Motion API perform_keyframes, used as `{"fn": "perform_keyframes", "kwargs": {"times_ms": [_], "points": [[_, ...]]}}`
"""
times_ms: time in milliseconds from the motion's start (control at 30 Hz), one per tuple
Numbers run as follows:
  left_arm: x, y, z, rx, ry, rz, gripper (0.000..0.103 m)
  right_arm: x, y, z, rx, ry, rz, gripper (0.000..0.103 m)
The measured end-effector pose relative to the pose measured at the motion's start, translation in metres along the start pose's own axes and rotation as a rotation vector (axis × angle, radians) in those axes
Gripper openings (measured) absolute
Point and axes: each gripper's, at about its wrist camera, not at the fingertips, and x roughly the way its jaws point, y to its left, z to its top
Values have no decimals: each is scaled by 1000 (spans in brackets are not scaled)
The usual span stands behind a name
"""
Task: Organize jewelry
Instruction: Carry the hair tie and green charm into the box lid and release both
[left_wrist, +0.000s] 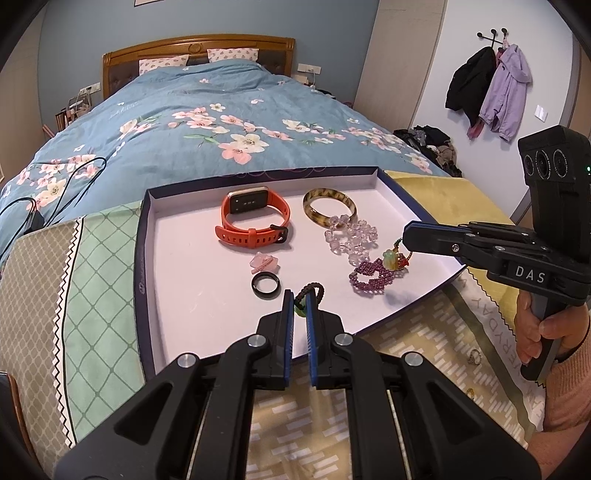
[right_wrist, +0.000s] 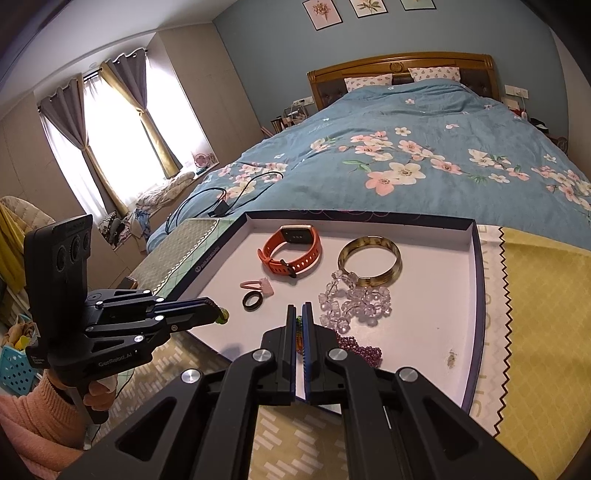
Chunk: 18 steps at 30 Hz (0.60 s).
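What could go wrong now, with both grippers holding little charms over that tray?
1. The left gripper pinches only a small green pendant on a dark cord; a grip that slight might slip.
2. The right gripper holds a jade charm right above the purple bead bracelet; its cord could snag the beads.
3. The tray sits on soft bedding; a push may tilt it.

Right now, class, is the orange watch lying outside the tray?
No: the orange watch lies inside the tray, beside the amber bangle.
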Motion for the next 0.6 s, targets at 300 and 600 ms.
{"fn": "perform_keyframes", "kwargs": {"times_ms": [300, 600], "points": [[7, 3, 2, -6, 13, 7, 7, 8, -4, 0, 10, 14, -6, 2], [17, 7, 3, -16, 32, 20, 7, 20, -12, -1, 29, 38, -6, 2]]}}
